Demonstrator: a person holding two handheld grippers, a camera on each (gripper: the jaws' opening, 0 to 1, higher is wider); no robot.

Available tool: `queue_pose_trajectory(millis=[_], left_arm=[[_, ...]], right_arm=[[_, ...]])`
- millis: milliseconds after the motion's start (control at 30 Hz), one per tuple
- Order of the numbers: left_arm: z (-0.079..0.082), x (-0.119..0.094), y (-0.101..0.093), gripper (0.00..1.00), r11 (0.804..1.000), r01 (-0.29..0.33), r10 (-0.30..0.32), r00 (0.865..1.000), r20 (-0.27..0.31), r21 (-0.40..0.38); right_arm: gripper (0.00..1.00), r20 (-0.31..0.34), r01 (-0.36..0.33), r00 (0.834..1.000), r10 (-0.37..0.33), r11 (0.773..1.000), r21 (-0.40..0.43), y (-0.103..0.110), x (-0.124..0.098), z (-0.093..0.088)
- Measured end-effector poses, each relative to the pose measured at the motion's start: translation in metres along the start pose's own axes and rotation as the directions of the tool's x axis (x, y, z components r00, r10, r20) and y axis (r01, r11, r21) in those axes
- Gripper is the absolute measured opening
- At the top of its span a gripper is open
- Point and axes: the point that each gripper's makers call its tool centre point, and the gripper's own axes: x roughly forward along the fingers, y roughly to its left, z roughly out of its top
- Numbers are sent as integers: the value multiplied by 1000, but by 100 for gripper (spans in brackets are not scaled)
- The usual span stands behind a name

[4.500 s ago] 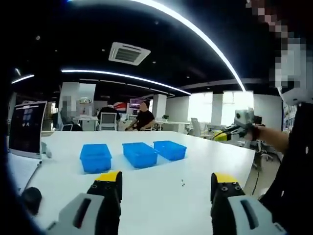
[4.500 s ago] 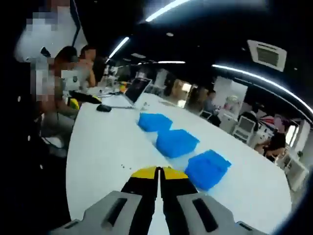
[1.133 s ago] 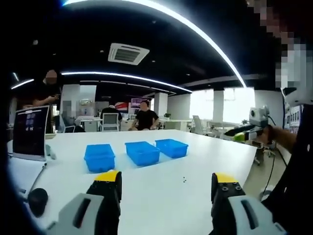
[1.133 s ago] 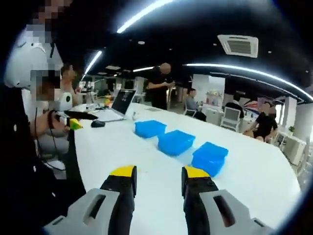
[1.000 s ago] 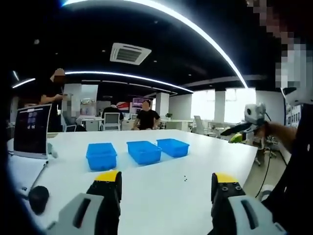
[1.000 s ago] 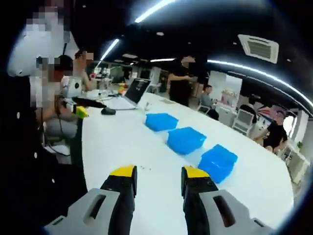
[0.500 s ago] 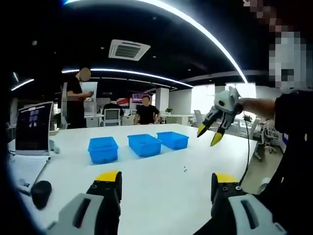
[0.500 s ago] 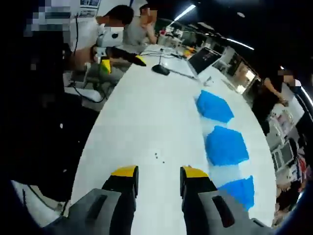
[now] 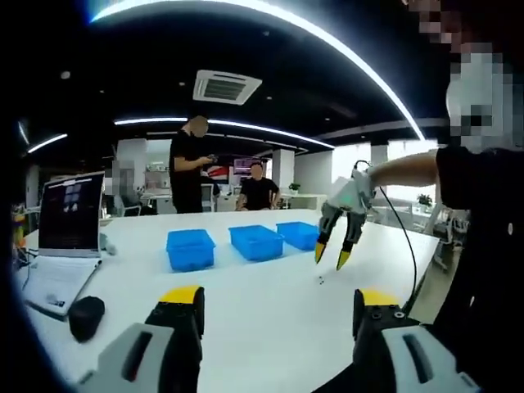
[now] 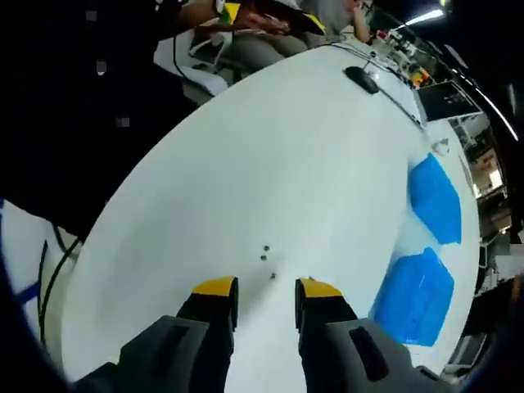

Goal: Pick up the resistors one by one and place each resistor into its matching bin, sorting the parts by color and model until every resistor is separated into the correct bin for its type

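Three tiny dark resistors [image 10: 264,256] lie on the white table [image 10: 246,164], just ahead of my right gripper [image 10: 267,288], which stands open with nothing between its yellow-tipped jaws. In the left gripper view the right gripper [image 9: 330,256] hangs tips-down and open over those specks [image 9: 320,280]. Three blue bins [image 9: 256,241] sit in a row further back on the table [image 9: 246,303]. Two of the bins [image 10: 435,199] appear at the right edge of the right gripper view. My left gripper [image 9: 279,299] is wide open and holds nothing, well short of the bins.
A laptop [image 9: 70,221] and a black mouse [image 9: 85,317] rest at the table's left end. A person [image 9: 191,176] stands behind the bins, others sit further back. The table's near edge [image 10: 123,205] curves close to the resistors.
The right gripper, shut 4.5 s ago, opened, then swung in and tipped down over the resistors. A person walked from the left to behind the bins. The left gripper stays open.
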Motion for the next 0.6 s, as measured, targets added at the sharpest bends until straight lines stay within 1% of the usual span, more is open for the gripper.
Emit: queue_pose_trajectory(millis=[133,400,600], left_arm=[[-2,-3,2,74,1000,-13,13,1000,0,-8],[-7,-3,3,74,1000,-13,13,1000,-7,-15],[-10,-2,5,74,1000,-11,11,1000,-13,-20]], right_arm=[[25,-32,-51,998,50,998,-33,-1,8,-4],[16,-74,-103,992,98,993,-62,-10,20,-19],[14,-82,-134,988,129,989,-64,-7,23,-18]])
